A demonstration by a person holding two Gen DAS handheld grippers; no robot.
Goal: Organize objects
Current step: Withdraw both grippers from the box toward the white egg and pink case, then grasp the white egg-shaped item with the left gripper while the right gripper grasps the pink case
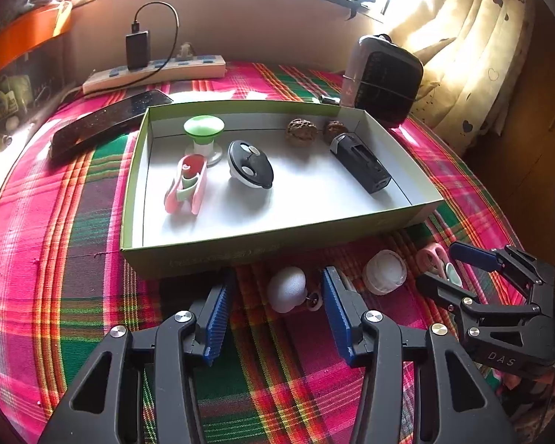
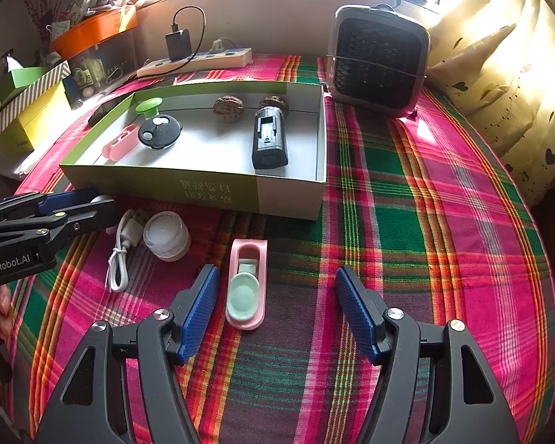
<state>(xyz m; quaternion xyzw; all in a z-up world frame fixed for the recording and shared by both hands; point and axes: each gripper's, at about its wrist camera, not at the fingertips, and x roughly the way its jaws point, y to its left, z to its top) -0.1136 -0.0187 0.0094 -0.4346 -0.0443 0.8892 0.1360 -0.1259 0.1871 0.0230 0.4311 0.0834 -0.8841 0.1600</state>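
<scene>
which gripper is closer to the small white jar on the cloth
Left. The left gripper sits just beside the white jar; the right gripper is farther, past the pink case.

One green box (image 1: 277,255). Inside: two walnuts (image 1: 301,130), one black battery pack (image 1: 362,162), one round black lid (image 1: 250,164), one green-capped spool (image 1: 204,137), one pink clip (image 1: 185,185). Outside: one pink holder (image 2: 246,285), one white jar (image 2: 166,235), one cable (image 2: 120,255), one white egg-shaped thing (image 1: 286,288), possibly a mouse.

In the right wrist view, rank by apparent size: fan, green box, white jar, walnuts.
1. Green box
2. Fan
3. White jar
4. Walnuts, both look alike; being farther away makes them look smaller.
</scene>
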